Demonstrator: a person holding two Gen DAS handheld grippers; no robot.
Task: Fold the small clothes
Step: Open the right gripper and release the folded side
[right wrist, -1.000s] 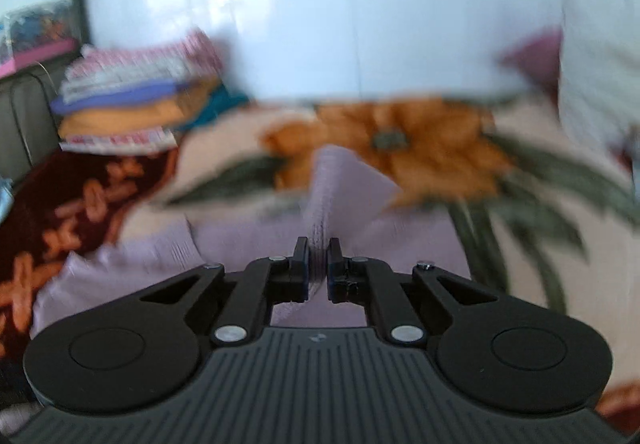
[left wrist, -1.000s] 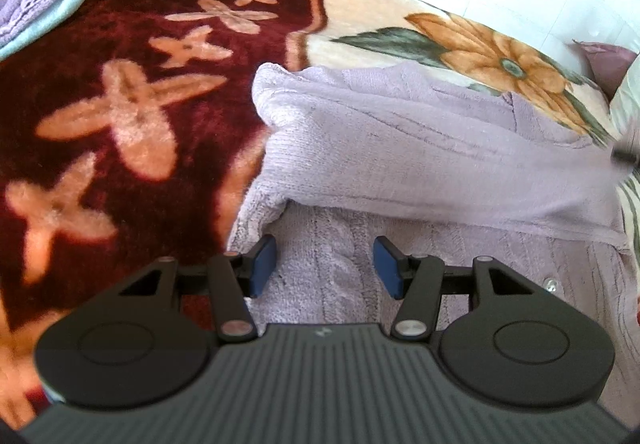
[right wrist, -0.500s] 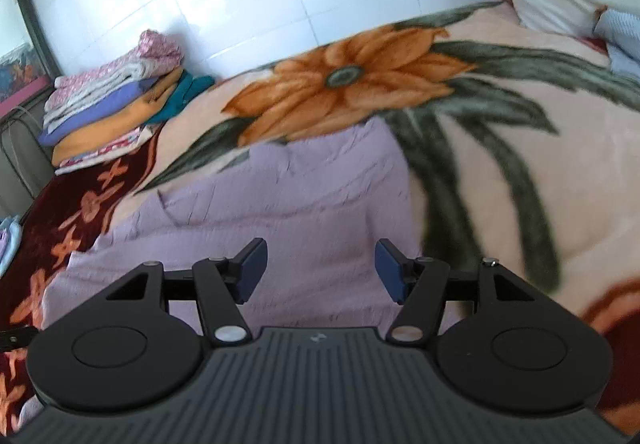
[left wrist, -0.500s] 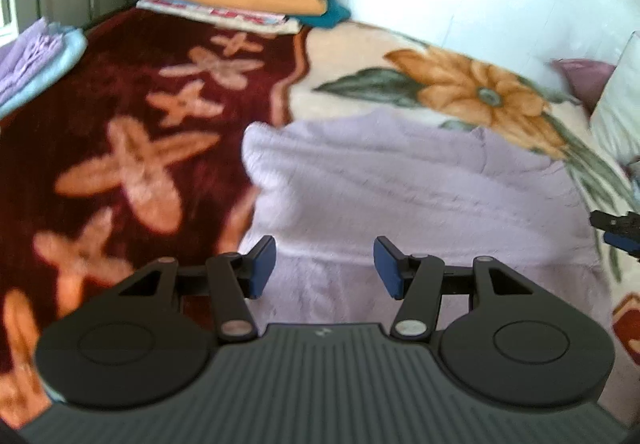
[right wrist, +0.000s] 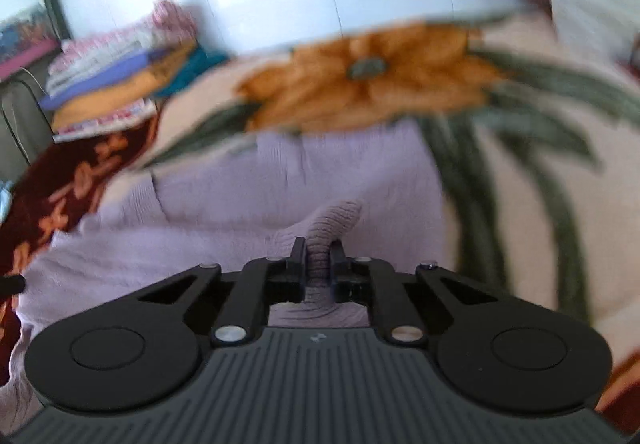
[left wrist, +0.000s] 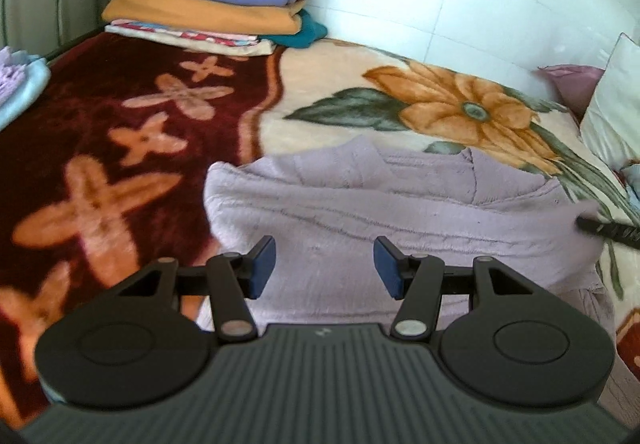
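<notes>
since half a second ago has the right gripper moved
Yes. The right gripper has come back toward the near edge of the lilac sweater, away from the orange flower; it is closing on a ribbed fold.

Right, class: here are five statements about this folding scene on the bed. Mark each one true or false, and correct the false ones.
1. The right gripper has lilac knit fabric between its jaws. True; the jaws are closing on a ribbed fold of the lilac sweater.
2. The left gripper is clamped on the sweater. False; its jaws stand apart with nothing pinched.
3. A stack of folded clothes sits at the far end of the bed by the wall. True.
4. The blanket shows a blue flower. False; the flower is orange.
5. The sweater hangs from a hanger. False; it lies on the blanket.
</notes>
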